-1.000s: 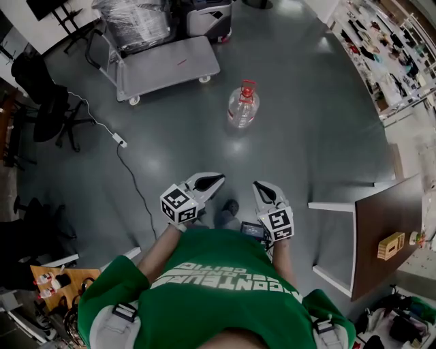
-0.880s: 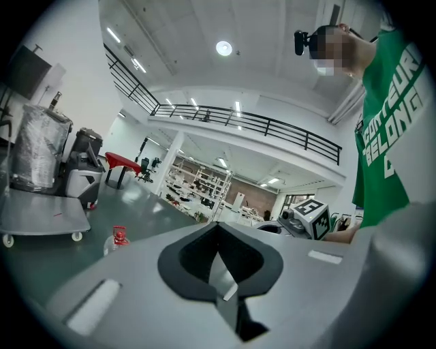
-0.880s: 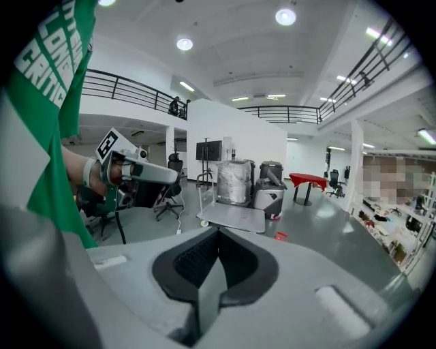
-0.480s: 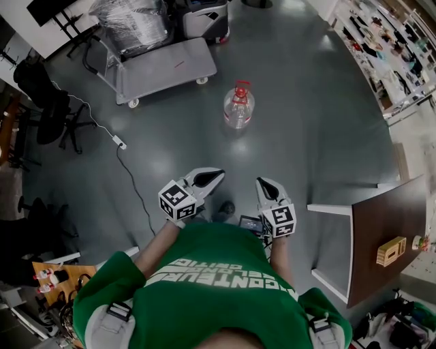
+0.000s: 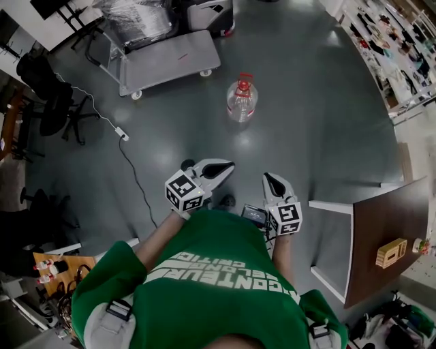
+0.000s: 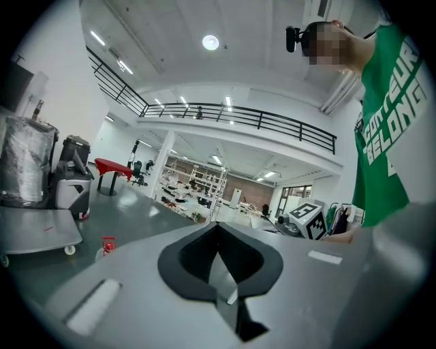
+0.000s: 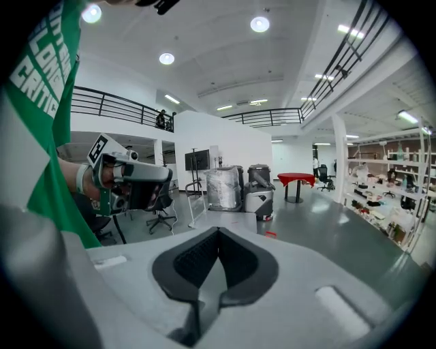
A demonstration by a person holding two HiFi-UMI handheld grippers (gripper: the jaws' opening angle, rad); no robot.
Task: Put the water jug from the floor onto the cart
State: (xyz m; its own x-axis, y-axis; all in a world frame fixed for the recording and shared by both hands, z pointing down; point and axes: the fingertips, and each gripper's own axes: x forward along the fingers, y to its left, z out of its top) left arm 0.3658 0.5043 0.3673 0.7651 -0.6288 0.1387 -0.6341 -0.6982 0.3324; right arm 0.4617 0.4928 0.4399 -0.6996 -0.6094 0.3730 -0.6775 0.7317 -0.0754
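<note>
The clear water jug [image 5: 242, 102] with a red cap and handle stands upright on the grey floor, ahead of me. The flat grey cart [image 5: 167, 58] is farther back to the left, its deck bare. My left gripper [image 5: 227, 165] and right gripper [image 5: 267, 178] are held out in front of my green shirt, both shut and empty, well short of the jug. In the left gripper view the jug [image 6: 105, 247] shows small at the left, beside the cart [image 6: 34, 232]. Only the jug's red cap [image 7: 270, 234] peeks over the shut right gripper [image 7: 218, 232].
A plastic-wrapped load [image 5: 136, 20] and a grey machine [image 5: 211, 12] stand behind the cart. A cable with a power strip [image 5: 122, 135] crosses the floor at left, near an office chair [image 5: 48, 95]. A brown table [image 5: 388, 232] is at right, with shelves [image 5: 402, 61] beyond.
Both grippers have moved forward over the floor toward the jug, still shut and empty. The jug and cart stay where they were.
</note>
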